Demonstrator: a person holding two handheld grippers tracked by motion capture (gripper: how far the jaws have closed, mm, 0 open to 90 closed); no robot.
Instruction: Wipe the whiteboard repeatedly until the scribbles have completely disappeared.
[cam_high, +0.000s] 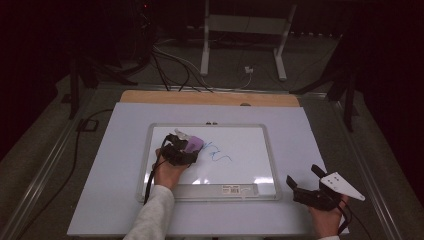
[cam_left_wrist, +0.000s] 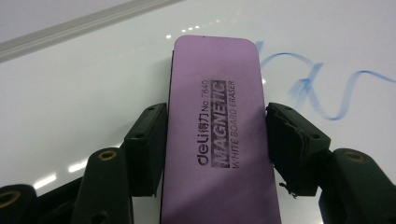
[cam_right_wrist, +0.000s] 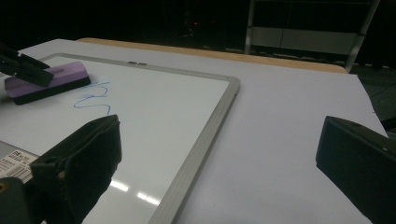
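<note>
A framed whiteboard (cam_high: 145, 165) lies flat on the table, with a blue scribble (cam_high: 219, 153) near its middle. My left gripper (cam_high: 186, 145) is shut on a purple magnetic whiteboard eraser (cam_left_wrist: 217, 121), whose black felt side rests on the board just left of the scribble (cam_left_wrist: 322, 93). Both black pads (cam_left_wrist: 147, 144) press the eraser's long sides. From the right gripper view the eraser (cam_right_wrist: 46, 81) sits at the far left with the scribble (cam_right_wrist: 95, 98) beside it. My right gripper (cam_high: 305, 175) hovers open, off the board's right edge, with nothing between its jaws.
The whiteboard's grey frame (cam_right_wrist: 205, 140) runs diagonally just ahead of my right gripper. A pale table cover (cam_high: 115, 150) surrounds the board, with a wooden edge (cam_high: 210, 98) at the back. Cables and a metal stand (cam_high: 245, 30) lie on the floor beyond.
</note>
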